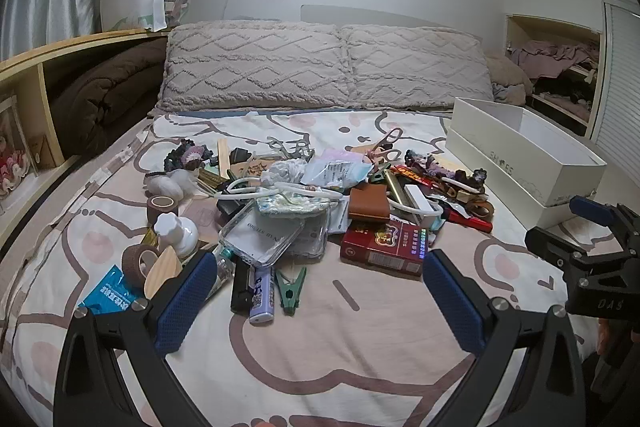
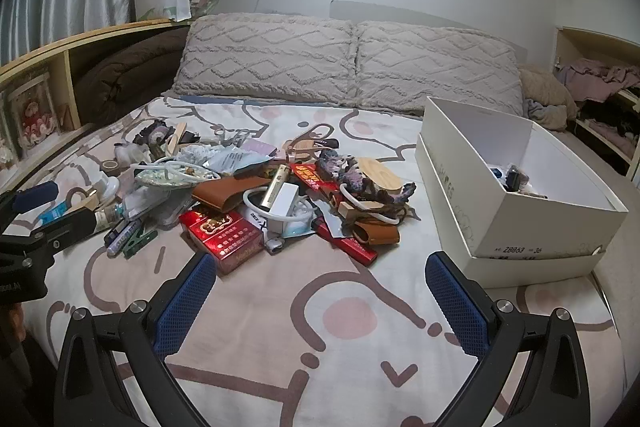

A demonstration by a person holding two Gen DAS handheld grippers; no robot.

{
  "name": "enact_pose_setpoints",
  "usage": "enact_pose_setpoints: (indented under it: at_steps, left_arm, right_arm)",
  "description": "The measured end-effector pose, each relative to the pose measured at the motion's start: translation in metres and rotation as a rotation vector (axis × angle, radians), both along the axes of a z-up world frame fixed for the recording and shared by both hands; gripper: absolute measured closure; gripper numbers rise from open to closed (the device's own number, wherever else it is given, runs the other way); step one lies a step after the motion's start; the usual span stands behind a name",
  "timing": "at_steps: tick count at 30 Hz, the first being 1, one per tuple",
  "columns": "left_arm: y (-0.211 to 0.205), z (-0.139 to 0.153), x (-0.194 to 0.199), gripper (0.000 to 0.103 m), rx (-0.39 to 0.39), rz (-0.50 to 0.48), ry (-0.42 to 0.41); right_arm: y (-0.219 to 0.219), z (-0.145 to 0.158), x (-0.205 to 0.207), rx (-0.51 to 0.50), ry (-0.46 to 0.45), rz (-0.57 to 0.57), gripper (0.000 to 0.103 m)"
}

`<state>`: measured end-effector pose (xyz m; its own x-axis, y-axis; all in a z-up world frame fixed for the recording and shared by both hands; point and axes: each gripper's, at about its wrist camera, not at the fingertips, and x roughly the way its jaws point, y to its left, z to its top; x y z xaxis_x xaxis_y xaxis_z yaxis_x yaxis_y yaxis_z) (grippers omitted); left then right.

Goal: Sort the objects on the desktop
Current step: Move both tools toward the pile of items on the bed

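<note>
1. Hovering wide open and empty: left tongs (image 1: 316, 301) over bare bedsheet at 6 o'clock of the clutter pile (image 1: 316, 195); right tongs (image 2: 320, 301) likewise gaping, nothing between the pads, at 6 o'clock of the same pile (image 2: 264, 183).
2. Lying heaped mid-bed (image 1: 360, 327), the things to sort; standing at 3 o'clock of the heap, just beside it, the white shoebox (image 2: 472, 223), already holding a few small items.
3. Risking a snag: white cable (image 2: 280, 215) looping through and under neighbours, so likely dragging the white adapter block (image 2: 286, 201) or the brown leather case (image 2: 224, 193) along when lifted.
4. Risking a double pick: purple tube (image 1: 262, 297), black stick (image 1: 241, 285) and green clip (image 1: 291, 289) lying side by side, touching or nearly so.
5. Risking a slip: clear plastic case (image 1: 260, 239) resting tilted on other things, probably slick under the pads.
6. Risking a sink or roll on soft bedding: tape roll (image 1: 138, 263) and white bottle (image 1: 176, 233) at 8 o'clock of the heap.
7. Risking a clash: both tongs working close, each showing at the other's frame edge.
8. Remaining hidden: whatever lies beneath the heap; most of the shoebox contents behind its near wall; print on the red carton (image 1: 384, 247) too small to read.
</note>
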<state>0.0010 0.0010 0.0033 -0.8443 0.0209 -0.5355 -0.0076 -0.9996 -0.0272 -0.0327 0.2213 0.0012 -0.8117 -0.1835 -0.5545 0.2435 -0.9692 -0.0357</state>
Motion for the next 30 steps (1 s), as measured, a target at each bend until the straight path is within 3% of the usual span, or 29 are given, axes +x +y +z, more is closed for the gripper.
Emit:
enact_pose_setpoints:
  at_steps: [11,25,30]
  left_arm:
    - [-0.016,0.001,-0.002,0.000,0.038,0.030,-0.005]
    - [-0.067,0.013,-0.005,0.000,0.023,0.213,0.032]
    - [-0.097,0.013,-0.006,0.000,0.022,0.314,0.024]
  right_arm:
    - [-0.001,-0.001,-0.001,0.008,-0.006,0.001,0.000]
    - [0.001,0.004,-0.004,0.021,-0.002,0.007,0.000]
    - [-0.005,0.005,-0.008,0.073,0.012,0.018,0.000]
